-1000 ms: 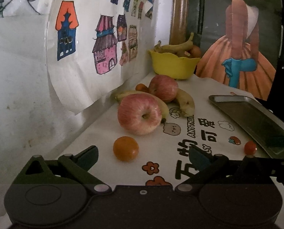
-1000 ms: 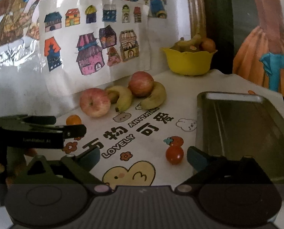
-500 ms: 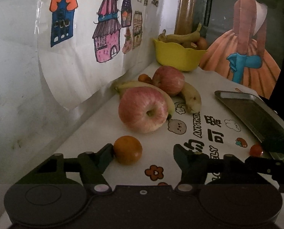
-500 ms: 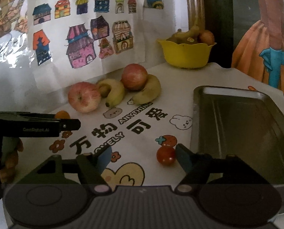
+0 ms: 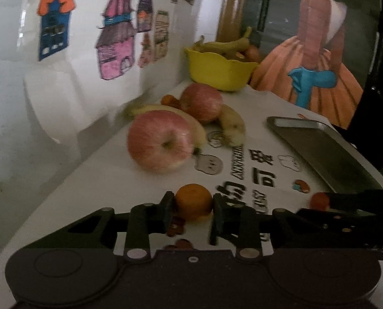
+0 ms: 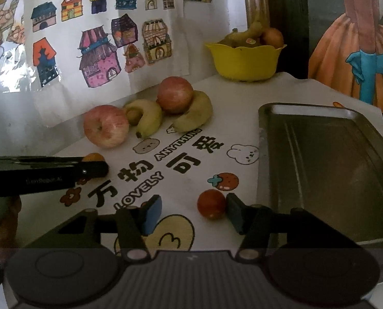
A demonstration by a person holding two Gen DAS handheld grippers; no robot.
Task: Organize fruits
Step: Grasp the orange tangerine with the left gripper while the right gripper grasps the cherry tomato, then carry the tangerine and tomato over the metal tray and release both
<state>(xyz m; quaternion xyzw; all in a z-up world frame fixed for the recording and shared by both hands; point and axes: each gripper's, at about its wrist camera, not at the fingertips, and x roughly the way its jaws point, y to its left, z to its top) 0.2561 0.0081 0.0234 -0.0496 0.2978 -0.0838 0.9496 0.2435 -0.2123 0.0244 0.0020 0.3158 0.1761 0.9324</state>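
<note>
left tool (image 5: 193, 206) – just closed, pads pressing the small orange (image 5: 193, 201) on the counter (image 5: 88, 188) | right tool (image 6: 194, 212) – closing, part open; red tomato (image 6: 211, 207) touches its right pad only

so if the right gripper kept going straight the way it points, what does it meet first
Probably the small red tomato, low between the right gripper's fingers, against the right-hand one. The fingers have just been closing but don't clamp it. Past it lies printed tablecloth; depth is unclear.
</note>
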